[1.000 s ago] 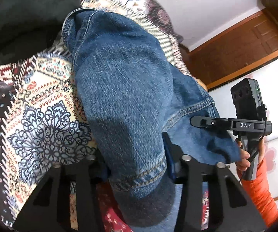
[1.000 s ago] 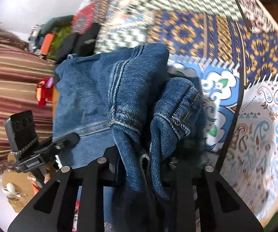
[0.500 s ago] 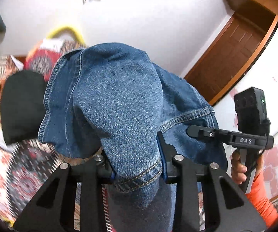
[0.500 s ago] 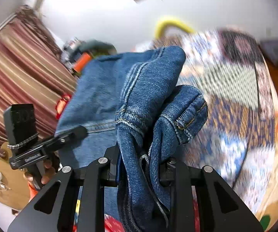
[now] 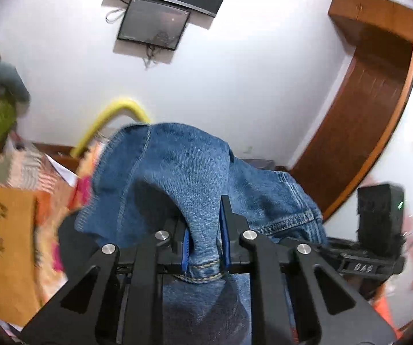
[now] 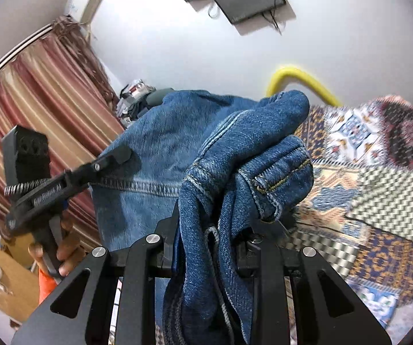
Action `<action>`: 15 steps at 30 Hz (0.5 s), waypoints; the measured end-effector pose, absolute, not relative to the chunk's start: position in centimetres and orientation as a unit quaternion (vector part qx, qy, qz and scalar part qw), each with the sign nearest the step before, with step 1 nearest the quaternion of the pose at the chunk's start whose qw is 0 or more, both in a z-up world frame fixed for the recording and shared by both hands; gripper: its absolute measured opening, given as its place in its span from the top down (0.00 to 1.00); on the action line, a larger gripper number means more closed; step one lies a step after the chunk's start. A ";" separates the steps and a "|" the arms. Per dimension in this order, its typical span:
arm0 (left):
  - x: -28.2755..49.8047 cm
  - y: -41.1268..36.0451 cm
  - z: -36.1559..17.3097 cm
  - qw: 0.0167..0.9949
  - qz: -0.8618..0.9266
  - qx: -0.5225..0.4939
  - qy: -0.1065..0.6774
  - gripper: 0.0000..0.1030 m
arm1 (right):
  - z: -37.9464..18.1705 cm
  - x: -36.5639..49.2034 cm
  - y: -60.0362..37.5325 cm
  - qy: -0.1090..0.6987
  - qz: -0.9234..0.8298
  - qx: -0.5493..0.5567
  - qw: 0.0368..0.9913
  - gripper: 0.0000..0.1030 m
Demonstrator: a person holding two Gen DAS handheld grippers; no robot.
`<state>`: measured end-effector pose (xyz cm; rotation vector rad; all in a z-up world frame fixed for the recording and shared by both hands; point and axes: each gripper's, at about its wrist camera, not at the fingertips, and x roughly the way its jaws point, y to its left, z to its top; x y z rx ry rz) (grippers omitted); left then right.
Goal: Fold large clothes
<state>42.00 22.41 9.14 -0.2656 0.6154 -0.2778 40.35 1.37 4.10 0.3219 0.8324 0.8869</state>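
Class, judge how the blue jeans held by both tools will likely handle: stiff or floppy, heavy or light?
The jeans probably flop: they drape over the right tool. Likely weighty: thick seamed denim bunches in the left tool.

One pair of blue jeans (image 5: 183, 178). Two grippers: left gripper (image 5: 205, 231) and right gripper (image 6: 209, 230). One wall-mounted screen (image 5: 151, 24). One yellow hose (image 6: 295, 77). One striped curtain (image 6: 34, 92). One patterned bedspread (image 6: 373, 178). One wooden door frame (image 5: 370, 120).

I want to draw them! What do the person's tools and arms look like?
Both tools, left and right, are black frames with triangle cut-outs, silver bolts and blue pads. Each carries a boxy black camera block. The sleeves are bright orange.
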 end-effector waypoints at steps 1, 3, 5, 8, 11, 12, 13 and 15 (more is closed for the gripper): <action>43.0 22.8 8.0 0.935 -0.124 -0.119 0.311 0.84 | 2.8 41.7 2.9 0.400 0.412 0.152 0.804 0.78; 44.7 24.5 4.6 0.932 -0.094 -0.107 0.334 0.84 | 0.5 43.3 5.3 0.422 0.405 0.151 0.797 0.78; 46.7 26.4 0.5 0.925 -0.066 -0.109 0.357 0.84 | -3.2 45.5 8.3 0.452 0.397 0.147 0.785 0.78; 49.1 29.8 -6.0 0.907 -0.023 -0.110 0.406 0.84 | -8.9 47.4 11.7 0.498 0.387 0.139 0.763 0.78; 50.1 32.7 -10.9 0.895 0.004 -0.127 0.427 0.83 | -13.5 48.6 12.9 0.524 0.368 0.127 0.758 0.78; 50.1 33.4 -11.3 0.897 0.007 -0.131 0.423 0.81 | -14.6 49.1 12.7 0.529 0.360 0.126 0.758 0.78; 50.1 33.9 -11.8 0.898 0.005 -0.133 0.419 0.77 | -15.9 49.7 12.2 0.539 0.356 0.140 0.751 0.77; 50.5 33.9 -12.5 0.901 0.004 -0.128 0.415 0.65 | -17.3 50.6 11.4 0.554 0.355 0.170 0.734 0.76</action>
